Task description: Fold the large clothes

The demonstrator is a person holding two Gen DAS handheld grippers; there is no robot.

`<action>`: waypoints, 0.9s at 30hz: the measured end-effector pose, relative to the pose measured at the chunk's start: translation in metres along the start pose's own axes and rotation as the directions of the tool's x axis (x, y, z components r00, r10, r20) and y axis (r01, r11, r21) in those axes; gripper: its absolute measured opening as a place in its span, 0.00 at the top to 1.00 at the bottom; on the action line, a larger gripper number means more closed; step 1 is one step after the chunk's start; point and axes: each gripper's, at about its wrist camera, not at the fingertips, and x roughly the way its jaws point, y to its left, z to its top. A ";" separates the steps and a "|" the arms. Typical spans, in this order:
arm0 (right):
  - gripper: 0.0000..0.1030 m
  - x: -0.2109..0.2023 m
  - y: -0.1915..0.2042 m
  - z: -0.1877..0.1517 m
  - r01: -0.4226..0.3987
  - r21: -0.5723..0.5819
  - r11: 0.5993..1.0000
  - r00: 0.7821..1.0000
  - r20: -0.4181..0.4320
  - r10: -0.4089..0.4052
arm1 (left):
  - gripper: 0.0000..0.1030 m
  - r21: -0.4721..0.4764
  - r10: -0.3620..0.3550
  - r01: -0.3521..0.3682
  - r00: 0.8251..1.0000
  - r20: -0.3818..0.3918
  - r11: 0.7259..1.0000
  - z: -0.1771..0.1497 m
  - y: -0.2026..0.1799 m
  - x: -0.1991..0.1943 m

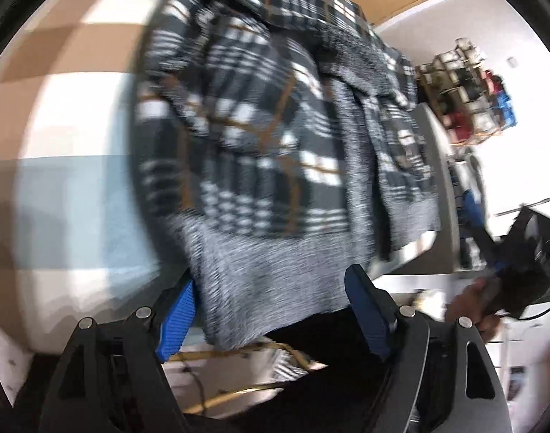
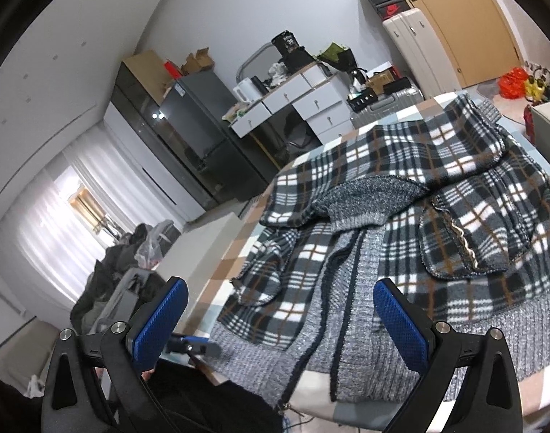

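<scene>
A large plaid jacket [image 2: 401,195] with grey knit hem and zip front is seen spread across a bed covered by a checked sheet [image 2: 220,270] of tan, pale blue and white squares. In the right wrist view the hem lies nearest the camera, at the bed's edge, and one sleeve is folded over the chest.

The right tool [image 2: 278,321] is held above the hem with its blue pads wide apart; nothing is gripped between them.

The left tool [image 1: 271,310] is shown in a blurred view at the jacket's grey hem [image 1: 260,270]. Its pads stand apart, the hem hanging between them; the left pad [image 1: 177,317] lies just beside the cloth edge, and whether it touches cannot be told. The right tool appears at that view's right edge, held in a hand [image 1: 473,306].
</scene>
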 end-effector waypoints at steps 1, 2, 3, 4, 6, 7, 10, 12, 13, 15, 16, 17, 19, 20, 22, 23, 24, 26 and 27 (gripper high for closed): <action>0.00 -0.002 -0.001 0.001 -0.007 0.006 1.000 1.000 0.007 0.007 | 0.27 -0.001 -0.009 0.009 1.000 0.001 1.000 0.005 -0.002 0.002; 0.00 -0.003 -0.002 0.001 -0.012 0.012 1.000 1.000 0.011 0.012 | 0.27 0.002 -0.021 0.021 1.000 0.002 1.000 0.009 -0.004 0.003; 0.00 -0.004 -0.003 0.002 -0.015 0.015 1.000 1.000 0.013 0.014 | 0.27 0.006 -0.042 0.042 0.999 0.000 0.999 0.013 -0.008 0.003; 0.00 -0.004 -0.003 0.002 -0.013 0.016 1.000 1.000 0.010 0.013 | 0.27 0.011 -0.067 0.067 0.998 -0.001 0.998 0.015 -0.011 0.002; 0.00 -0.002 -0.004 0.001 0.010 0.002 1.000 1.000 -0.011 -0.010 | 0.27 0.008 -0.125 0.125 0.992 0.014 0.992 0.020 -0.017 -0.003; 0.00 0.001 -0.002 -0.001 0.038 -0.024 0.999 0.999 -0.026 -0.038 | 0.27 0.005 -0.165 0.164 0.986 0.022 0.986 0.021 -0.019 -0.006; 0.00 0.010 0.005 -0.008 0.084 -0.119 0.989 0.993 -0.078 -0.094 | 0.27 0.001 -0.241 0.241 0.970 0.019 0.970 0.029 -0.027 -0.008; 0.00 0.022 0.013 -0.016 0.075 -0.181 0.981 0.985 -0.141 -0.101 | 0.27 -0.010 -0.246 0.246 0.969 0.005 0.969 0.034 -0.029 -0.005; 0.00 0.031 0.019 -0.022 0.061 -0.209 0.976 0.978 -0.182 -0.100 | 0.27 -0.018 -0.244 0.243 0.970 -0.003 0.970 0.036 -0.029 -0.002; 0.00 0.047 0.031 -0.034 0.036 -0.266 0.963 0.962 -0.252 -0.105 | 0.27 -0.031 -0.248 0.248 0.969 -0.015 0.968 0.039 -0.026 0.002; 0.00 0.054 0.037 -0.040 0.020 -0.289 0.957 0.955 -0.278 -0.104 | 0.27 -0.033 -0.246 0.246 0.969 -0.018 0.969 0.040 -0.024 0.002; 0.00 0.064 0.044 -0.046 -0.009 -0.307 0.952 0.945 -0.313 -0.092 | 0.27 -0.032 -0.244 0.244 0.969 -0.019 0.969 0.040 -0.022 0.001; 0.00 0.078 0.050 -0.053 -0.048 -0.295 0.954 0.932 -0.356 -0.063 | 0.27 -0.028 -0.256 0.255 0.967 -0.021 0.967 0.039 -0.017 0.001; 0.00 0.087 0.052 -0.055 -0.065 -0.270 0.961 0.925 -0.377 -0.043 | 0.27 -0.032 -0.262 0.261 0.965 -0.019 0.965 0.038 -0.013 -0.001; 0.00 0.101 0.053 -0.057 -0.078 -0.221 0.972 0.919 -0.394 -0.015 | 0.27 -0.040 -0.287 0.286 0.958 -0.015 0.957 0.038 -0.005 -0.004; 0.00 0.107 0.055 -0.058 -0.085 -0.206 0.975 0.917 -0.399 -0.005 | 0.27 -0.046 -0.302 0.301 0.953 -0.015 0.953 0.038 -0.001 -0.004; 0.00 0.115 0.058 -0.060 -0.092 -0.205 0.974 0.911 -0.412 0.000 | 0.27 -0.053 -0.316 0.315 0.949 -0.015 0.948 0.039 0.005 -0.005; 0.00 0.127 0.068 -0.065 -0.093 -0.241 0.966 0.904 -0.427 -0.020 | 0.27 -0.079 -0.353 0.351 0.935 -0.019 0.933 0.041 0.013 -0.004; 0.00 0.133 0.074 -0.068 -0.085 -0.262 0.961 0.902 -0.430 -0.037 | 0.27 -0.097 -0.376 0.372 0.926 -0.023 0.923 0.042 0.018 -0.004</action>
